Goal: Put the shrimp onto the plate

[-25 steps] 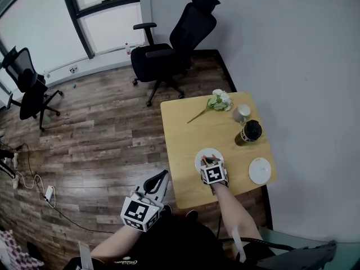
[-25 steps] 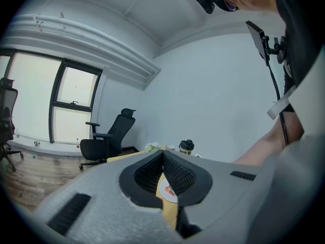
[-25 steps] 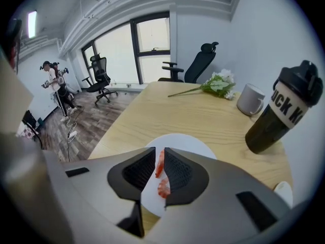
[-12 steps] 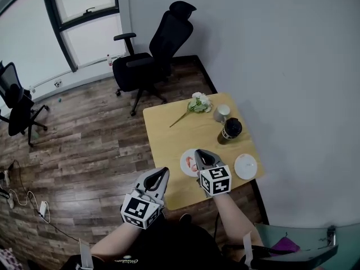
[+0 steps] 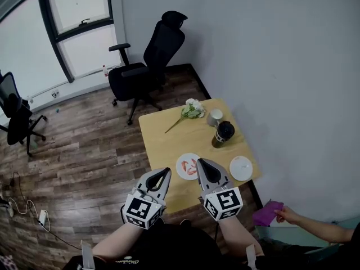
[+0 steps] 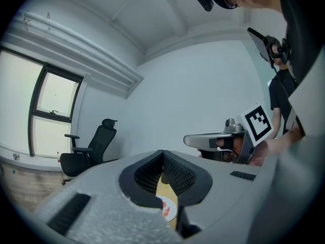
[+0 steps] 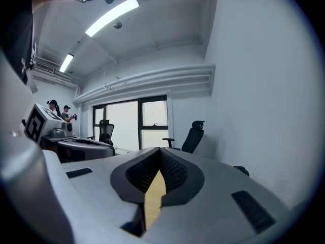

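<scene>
the shrimp (image 5: 193,166) are too small to count.

Black office chair (image 5: 147,55) on wood floor (image 5: 79,134) by window (image 5: 76,35).

place: office room | seating: black swivel chair (image 5: 147,49) upper middle, second chair (image 5: 17,114) at left edge | window (image 5: 79,24): large, dark-framed, upper left | floor (image 5: 84,145): wood planks, loose cables (image 5: 25,198) lower left | small wooden table (image 5: 169,145) against plain grey wall (image 5: 270,66) | ceiling: strip light (image 7: 111,17)
</scene>
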Demonstrator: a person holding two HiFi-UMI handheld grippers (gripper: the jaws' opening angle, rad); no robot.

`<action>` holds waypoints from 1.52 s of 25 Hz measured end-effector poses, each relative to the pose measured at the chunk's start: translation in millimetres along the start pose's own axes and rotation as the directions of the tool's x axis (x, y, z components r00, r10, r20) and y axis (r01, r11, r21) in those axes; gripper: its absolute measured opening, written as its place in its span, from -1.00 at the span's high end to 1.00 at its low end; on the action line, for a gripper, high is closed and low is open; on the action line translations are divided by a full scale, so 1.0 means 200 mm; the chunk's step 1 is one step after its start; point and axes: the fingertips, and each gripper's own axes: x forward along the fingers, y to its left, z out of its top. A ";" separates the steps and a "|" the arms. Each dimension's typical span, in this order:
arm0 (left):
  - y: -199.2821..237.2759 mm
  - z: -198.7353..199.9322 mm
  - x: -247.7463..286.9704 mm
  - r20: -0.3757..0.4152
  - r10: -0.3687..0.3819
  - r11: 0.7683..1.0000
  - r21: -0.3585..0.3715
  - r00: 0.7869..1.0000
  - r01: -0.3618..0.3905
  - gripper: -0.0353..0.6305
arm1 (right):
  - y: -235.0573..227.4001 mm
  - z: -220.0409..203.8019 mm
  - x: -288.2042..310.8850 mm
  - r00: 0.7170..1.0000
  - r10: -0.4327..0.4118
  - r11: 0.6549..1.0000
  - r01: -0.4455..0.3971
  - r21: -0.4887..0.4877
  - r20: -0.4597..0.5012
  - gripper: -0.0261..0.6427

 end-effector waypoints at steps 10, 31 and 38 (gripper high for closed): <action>-0.05 0.02 0.01 0.011 -0.009 1.000 0.021 1.000 0.009 0.89 | 0.11 0.03 -0.15 0.998 0.020 0.999 -0.022 0.031 0.056 0.92; -0.04 0.02 0.01 0.007 -0.014 1.000 0.028 1.000 0.014 0.89 | 0.19 0.05 -0.13 0.997 0.054 0.998 -0.055 0.014 0.064 0.92; -0.04 0.03 0.01 0.012 -0.012 1.000 0.024 1.000 0.011 0.89 | 0.20 0.05 -0.12 0.996 0.060 0.998 -0.061 0.008 0.067 0.92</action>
